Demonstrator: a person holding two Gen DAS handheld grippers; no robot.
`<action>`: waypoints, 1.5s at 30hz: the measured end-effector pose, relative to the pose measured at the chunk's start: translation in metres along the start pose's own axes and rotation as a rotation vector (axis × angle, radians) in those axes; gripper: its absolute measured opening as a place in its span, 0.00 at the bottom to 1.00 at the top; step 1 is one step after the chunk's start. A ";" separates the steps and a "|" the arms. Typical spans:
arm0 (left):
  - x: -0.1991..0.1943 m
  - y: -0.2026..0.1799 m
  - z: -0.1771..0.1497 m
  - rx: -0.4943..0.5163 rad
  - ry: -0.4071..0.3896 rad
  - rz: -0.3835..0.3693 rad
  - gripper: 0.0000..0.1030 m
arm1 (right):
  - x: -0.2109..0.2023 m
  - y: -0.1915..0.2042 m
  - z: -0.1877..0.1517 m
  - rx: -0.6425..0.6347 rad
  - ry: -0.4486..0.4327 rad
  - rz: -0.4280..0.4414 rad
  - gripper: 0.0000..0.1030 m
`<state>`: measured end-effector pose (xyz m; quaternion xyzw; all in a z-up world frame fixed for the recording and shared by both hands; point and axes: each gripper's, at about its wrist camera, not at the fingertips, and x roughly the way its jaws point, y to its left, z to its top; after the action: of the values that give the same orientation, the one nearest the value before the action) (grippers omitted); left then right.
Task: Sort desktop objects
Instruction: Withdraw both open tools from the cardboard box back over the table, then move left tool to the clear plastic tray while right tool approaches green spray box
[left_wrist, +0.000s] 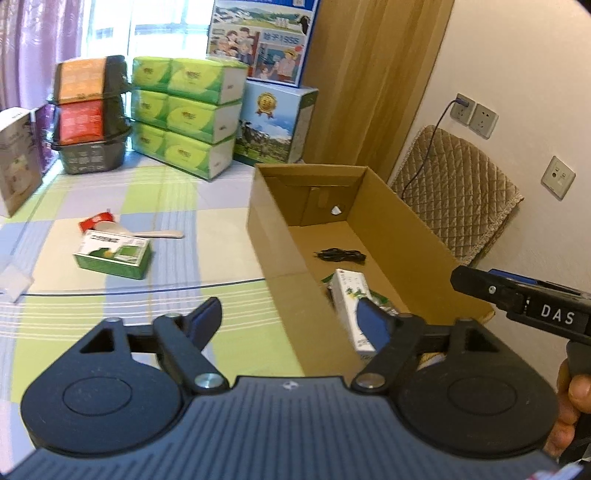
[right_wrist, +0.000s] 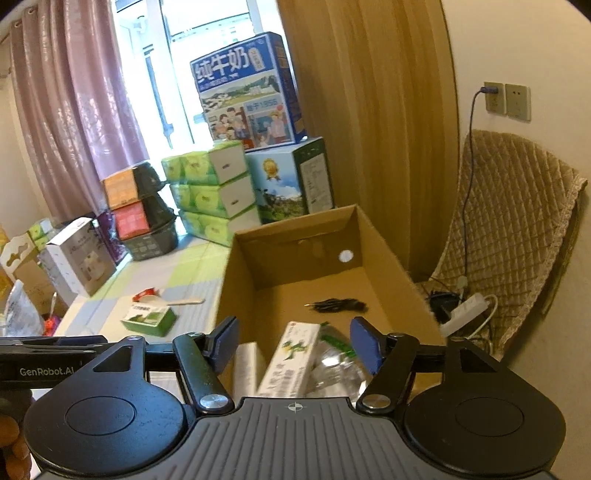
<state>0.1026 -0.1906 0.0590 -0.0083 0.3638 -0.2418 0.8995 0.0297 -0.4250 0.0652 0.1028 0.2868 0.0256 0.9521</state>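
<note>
We hold the left hand-held gripper (left_wrist: 291, 325) wide open and empty, low over the near part of the worktop (left_wrist: 229, 229), just left of the cardboard box (left_wrist: 280, 236). The right hand-held gripper (right_wrist: 295, 343) is also spread wide with nothing between its fingers, hovering above the near end of that box.

The box stands at the right of the worktop with its top open, which makes it the obvious collecting place. It already contains a white carton with green print (right_wrist: 291, 360), some clear plastic wrapping (right_wrist: 340, 365) next to it at the near end, and a coiled black cable (right_wrist: 338, 305) farther in on the floor of the box.

Still out on the checked cloth, well to the left of the box, lie a green packet (left_wrist: 112, 254), a pale spoon (left_wrist: 147, 232) just beyond it and a red wrapper (left_wrist: 95, 220) touching the spoon's bowl. We judge these are the things left to sort, and the green packet looks the easiest to reach.

The cloth between us and those three things is bare, so the left side has open room. The box's tall left wall is the edge to mind when lifting anything across. The far end holds stacked tissue packs (left_wrist: 184, 110) and milk cartons (left_wrist: 277, 125), well apart from our path.
</note>
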 end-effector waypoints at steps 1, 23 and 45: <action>-0.004 0.003 -0.002 0.000 -0.002 0.006 0.75 | -0.001 0.005 -0.001 -0.003 0.001 0.006 0.68; -0.073 0.088 -0.036 -0.108 -0.042 0.157 0.98 | -0.004 0.094 -0.026 -0.118 0.059 0.093 0.98; -0.090 0.156 -0.060 -0.188 -0.030 0.271 0.98 | 0.022 0.142 -0.042 -0.202 0.118 0.149 0.98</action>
<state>0.0741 -0.0039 0.0434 -0.0470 0.3690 -0.0831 0.9245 0.0258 -0.2767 0.0487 0.0259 0.3300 0.1312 0.9345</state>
